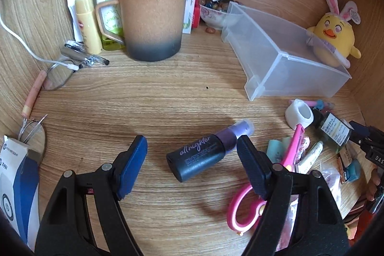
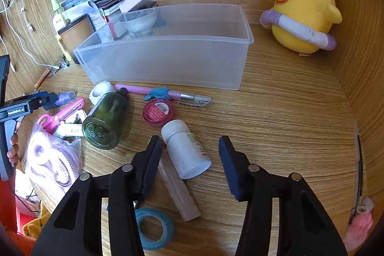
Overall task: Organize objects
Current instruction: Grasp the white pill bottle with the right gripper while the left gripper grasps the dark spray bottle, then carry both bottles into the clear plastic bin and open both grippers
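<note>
A dark spray bottle (image 1: 199, 157) with a purple cap lies on its side on the wooden desk, between the fingers of my left gripper (image 1: 192, 139). The right finger sits against the cap and the left pad stands clear of the bottle, so the jaws are open. A white pill bottle (image 2: 187, 152) lies between the fingers of my right gripper (image 2: 190, 139). There is a gap on its right side, and the jaws are open. A clear plastic bin (image 2: 168, 59) stands behind it with nothing inside.
A lidded brown mug (image 1: 151, 20) stands at the back left. Pink scissors (image 2: 64, 112), a green glass bottle (image 2: 105, 121), a pink jar (image 2: 158, 110), a pen (image 2: 144, 89) and a blue tape roll (image 2: 153, 229) lie about. A yellow plush chick (image 2: 304, 16) sits in the right corner.
</note>
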Action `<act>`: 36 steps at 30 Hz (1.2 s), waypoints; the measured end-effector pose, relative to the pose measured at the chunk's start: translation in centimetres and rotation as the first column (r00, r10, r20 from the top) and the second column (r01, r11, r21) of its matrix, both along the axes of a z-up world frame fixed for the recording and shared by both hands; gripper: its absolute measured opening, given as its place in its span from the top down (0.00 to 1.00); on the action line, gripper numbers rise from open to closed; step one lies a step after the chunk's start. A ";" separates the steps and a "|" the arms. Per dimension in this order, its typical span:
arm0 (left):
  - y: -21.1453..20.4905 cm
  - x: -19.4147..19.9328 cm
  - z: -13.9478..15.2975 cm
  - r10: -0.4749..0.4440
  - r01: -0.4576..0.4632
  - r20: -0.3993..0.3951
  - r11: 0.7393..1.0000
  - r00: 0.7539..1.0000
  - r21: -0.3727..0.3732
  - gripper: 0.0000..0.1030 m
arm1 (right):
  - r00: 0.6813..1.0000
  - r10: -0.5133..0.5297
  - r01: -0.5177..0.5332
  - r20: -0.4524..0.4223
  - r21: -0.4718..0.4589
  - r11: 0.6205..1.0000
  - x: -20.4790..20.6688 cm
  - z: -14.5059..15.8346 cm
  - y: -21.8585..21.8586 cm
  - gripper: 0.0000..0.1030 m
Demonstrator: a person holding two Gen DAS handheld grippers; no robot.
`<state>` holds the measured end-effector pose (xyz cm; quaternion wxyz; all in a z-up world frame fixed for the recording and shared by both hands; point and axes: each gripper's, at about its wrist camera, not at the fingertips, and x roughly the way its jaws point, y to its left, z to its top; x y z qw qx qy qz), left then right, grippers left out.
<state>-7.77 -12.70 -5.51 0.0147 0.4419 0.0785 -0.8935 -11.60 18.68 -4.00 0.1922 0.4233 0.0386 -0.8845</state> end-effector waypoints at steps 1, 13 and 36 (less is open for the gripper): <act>0.1 -0.2 -0.2 -0.011 0.011 0.011 1.000 1.000 0.001 0.26 | 1.000 0.002 -0.002 0.005 0.003 1.000 -0.1 -0.1 -0.1 0.60; 1.7 -0.4 -0.5 -0.076 0.077 0.017 0.996 0.997 -0.048 0.74 | 1.000 0.010 -0.010 0.021 0.007 1.000 -0.3 -0.6 0.1 0.74; 2.8 1.2 8.9 -0.052 0.026 -0.262 0.994 0.964 -0.103 0.75 | 0.983 -0.034 0.026 -0.180 -0.050 0.998 0.2 5.9 0.7 0.74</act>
